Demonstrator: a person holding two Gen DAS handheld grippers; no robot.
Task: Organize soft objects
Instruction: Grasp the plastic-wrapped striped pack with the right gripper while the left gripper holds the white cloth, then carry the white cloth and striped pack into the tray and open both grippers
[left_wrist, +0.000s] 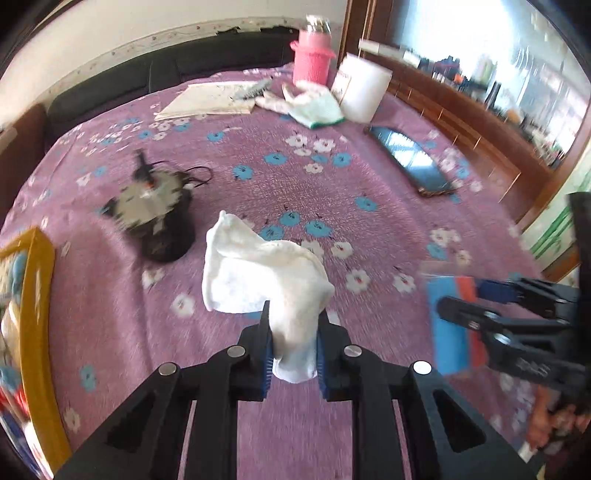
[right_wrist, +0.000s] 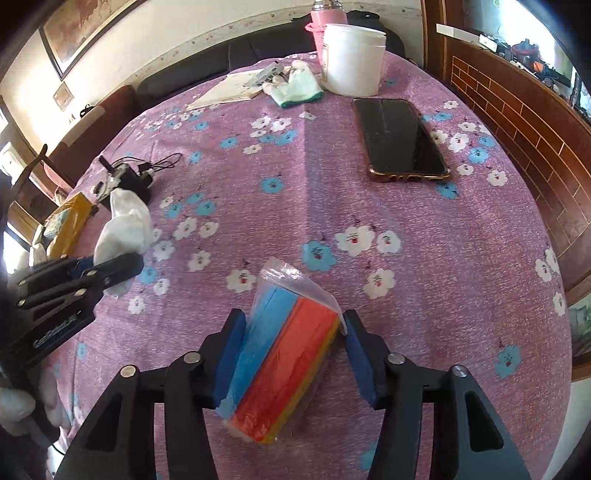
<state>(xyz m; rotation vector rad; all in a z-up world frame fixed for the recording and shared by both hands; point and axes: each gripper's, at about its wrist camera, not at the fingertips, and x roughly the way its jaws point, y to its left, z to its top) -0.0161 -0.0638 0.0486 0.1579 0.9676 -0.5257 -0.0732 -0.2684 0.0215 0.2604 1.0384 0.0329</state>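
Two soft things are in hand at this moment, one in each pair of tongs. In the left wrist view, the left tongs (left_wrist: 293, 347) are pinched tight on the lower end of a white sock (left_wrist: 258, 273), which stands up and flops over above the purple flowered cloth (left_wrist: 258, 192) covering the counter; a yellow box (left_wrist: 35, 332) sits at the near left edge and a dark gadget with a cord (left_wrist: 155, 210) lies farther back on the left. The sock looks light and limp, so a grip at one end lets the rest droop; a hold nearer its middle would likely carry it tidier. In the right wrist view, the right tongs (right_wrist: 295, 354) are closed only partway, with a clear bag of coloured sponge cloths (right_wrist: 284, 365) between the blue pads, the left pad touching it; whether the right pad presses the bag cannot be told. The plastic looks slippery and squashy, so a squeeze across the thick middle seems safest. Far off lie a pale green glove (right_wrist: 295, 90), a white tub (right_wrist: 352, 59) and a phone (right_wrist: 400, 138).
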